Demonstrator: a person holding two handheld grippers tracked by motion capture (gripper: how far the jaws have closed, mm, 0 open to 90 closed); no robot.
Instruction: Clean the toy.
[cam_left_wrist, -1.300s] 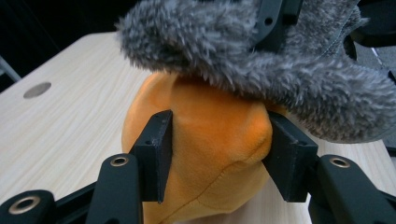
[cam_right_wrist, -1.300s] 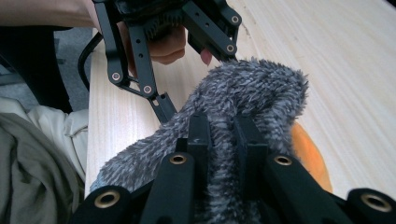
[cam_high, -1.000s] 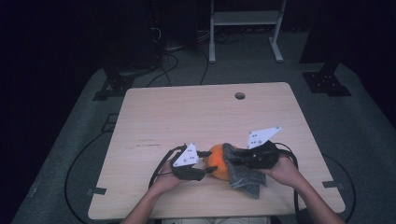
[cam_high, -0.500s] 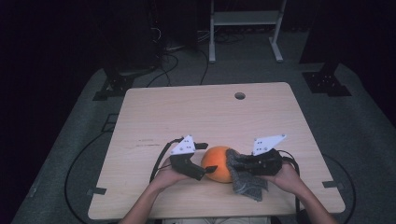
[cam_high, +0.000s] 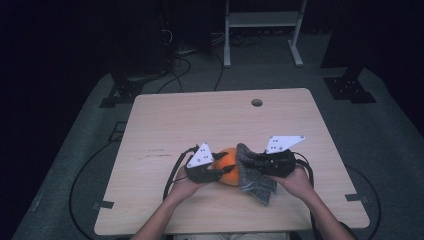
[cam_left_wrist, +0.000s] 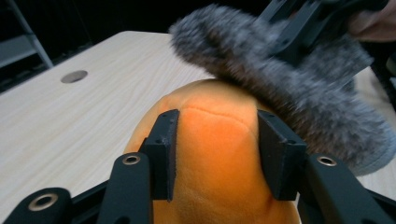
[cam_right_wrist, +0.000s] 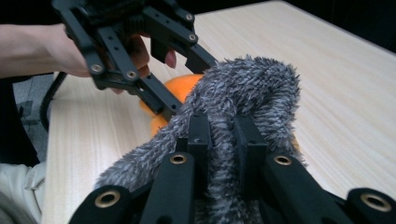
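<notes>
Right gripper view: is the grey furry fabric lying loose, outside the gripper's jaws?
No, the right gripper is shut on the grey furry fabric.

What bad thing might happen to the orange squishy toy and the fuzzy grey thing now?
The left gripper has just been closing on the orange plush; its soft, rounded body might squeeze out and slip free. The right gripper pinches only a fold of the grey furry fabric, so pulling could drag it off the plush or let the fur slide loose.
</notes>
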